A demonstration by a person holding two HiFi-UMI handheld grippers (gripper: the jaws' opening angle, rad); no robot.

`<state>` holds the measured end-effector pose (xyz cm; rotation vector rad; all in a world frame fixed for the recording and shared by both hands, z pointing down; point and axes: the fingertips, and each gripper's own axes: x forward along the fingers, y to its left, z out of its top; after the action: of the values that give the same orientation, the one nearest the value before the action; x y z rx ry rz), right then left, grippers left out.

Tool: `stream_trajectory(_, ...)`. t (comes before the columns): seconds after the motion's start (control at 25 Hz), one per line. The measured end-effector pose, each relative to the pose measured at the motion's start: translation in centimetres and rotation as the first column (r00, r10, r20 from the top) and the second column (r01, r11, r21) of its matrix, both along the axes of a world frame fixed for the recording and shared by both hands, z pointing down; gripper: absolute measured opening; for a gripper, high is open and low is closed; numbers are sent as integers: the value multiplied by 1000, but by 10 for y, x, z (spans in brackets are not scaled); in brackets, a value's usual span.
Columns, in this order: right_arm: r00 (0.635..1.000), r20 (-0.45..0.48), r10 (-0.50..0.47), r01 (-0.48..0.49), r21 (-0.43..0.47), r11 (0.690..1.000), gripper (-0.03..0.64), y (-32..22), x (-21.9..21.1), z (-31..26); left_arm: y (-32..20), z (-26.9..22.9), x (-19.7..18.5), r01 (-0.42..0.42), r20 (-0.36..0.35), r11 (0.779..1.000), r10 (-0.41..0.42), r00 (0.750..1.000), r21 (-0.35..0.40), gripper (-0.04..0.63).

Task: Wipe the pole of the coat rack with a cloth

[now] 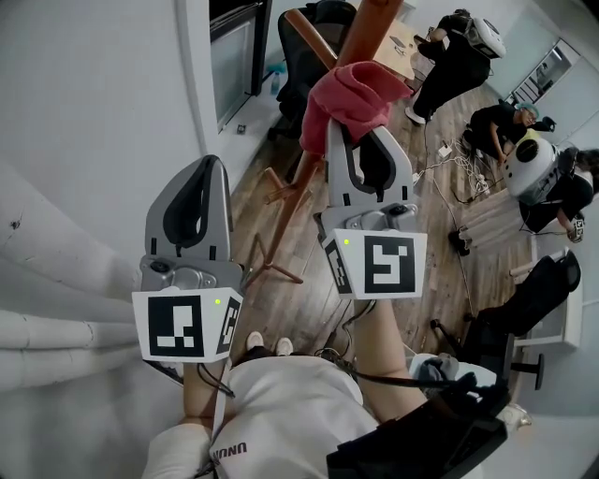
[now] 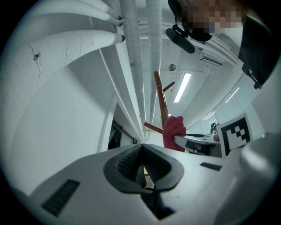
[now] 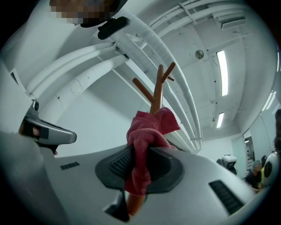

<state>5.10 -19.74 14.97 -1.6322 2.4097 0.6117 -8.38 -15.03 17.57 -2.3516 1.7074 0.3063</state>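
Your right gripper pinches the pink cloth between its jaws. The cloth lies against the brown wooden pole of the coat rack, high up and just below the pegs. Your left gripper hangs left of the pole and apart from it, its jaws drawn together on nothing. The rack's feet stand on the wood floor.
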Motion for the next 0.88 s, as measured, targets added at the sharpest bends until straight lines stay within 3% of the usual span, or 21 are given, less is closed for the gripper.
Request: stream_trajectory(0.88,996,-81,43,-45,-29,999,71,5,-11,20,4,9,-3,-5,0,1000,5,1000,-19,14)
